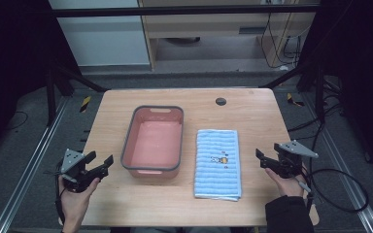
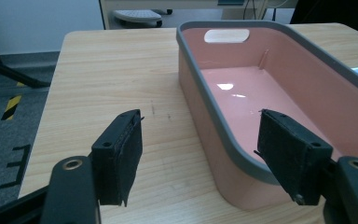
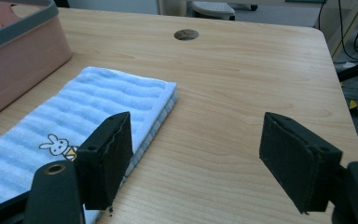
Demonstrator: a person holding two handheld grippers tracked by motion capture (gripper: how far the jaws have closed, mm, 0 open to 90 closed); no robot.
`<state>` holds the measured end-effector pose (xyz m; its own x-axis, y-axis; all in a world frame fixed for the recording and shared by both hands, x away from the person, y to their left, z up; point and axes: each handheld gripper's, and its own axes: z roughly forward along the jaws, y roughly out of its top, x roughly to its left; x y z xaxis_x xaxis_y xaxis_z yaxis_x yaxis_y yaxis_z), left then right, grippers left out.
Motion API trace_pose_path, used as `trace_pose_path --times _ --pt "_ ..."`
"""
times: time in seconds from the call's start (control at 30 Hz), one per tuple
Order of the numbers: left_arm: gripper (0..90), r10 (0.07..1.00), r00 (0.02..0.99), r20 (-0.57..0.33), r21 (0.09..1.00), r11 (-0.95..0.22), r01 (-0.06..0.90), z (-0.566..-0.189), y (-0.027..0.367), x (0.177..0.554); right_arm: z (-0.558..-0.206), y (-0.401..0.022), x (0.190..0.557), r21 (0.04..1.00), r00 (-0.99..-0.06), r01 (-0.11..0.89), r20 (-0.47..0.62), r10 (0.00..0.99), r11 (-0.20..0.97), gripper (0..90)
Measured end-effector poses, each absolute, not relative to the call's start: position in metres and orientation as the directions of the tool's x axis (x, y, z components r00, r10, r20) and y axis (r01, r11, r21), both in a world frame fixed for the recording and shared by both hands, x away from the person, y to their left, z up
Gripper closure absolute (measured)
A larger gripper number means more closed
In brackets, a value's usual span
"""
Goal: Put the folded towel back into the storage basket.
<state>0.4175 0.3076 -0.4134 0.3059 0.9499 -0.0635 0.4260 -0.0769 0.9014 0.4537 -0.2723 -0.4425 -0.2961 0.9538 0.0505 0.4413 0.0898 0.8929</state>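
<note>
A: While both hands sit at the table's [image 1: 252, 102] near edge, where's the towel?

B: Folded blue striped towel [image 1: 218, 163] lies flat, just right of the pink basin [image 1: 153, 142], not touching it.

A: Grippers?

B: Left gripper [image 1: 102, 162] jaws wide apart, nothing between them, just left of the basin. Right gripper [image 1: 261, 158] also wide open, empty, near the towel's right edge.

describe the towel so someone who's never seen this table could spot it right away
On the wooden table, look just right of the pink bin with the grey rim. The towel lies flat there, folded into a long rectangle. It is the only cloth item, light blue with ribbed stripes and a small cartoon rabbit on it.
</note>
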Motion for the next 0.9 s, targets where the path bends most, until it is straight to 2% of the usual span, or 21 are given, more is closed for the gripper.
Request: trace_pose_path --times 0.37,0.9 --pt "28.3 0.94 0.336 -0.053 0.918 -0.087 0.387 -0.399 0.292 0.413 -0.431 -0.269 0.455 0.902 -0.318 0.423 0.056 0.946 0.089 26.0" --pt "28.0 0.922 0.386 -0.042 0.936 -0.099 0.337 -0.384 0.255 0.418 -0.388 -0.258 0.465 0.926 -0.349 0.371 0.071 0.934 0.068 25.2"
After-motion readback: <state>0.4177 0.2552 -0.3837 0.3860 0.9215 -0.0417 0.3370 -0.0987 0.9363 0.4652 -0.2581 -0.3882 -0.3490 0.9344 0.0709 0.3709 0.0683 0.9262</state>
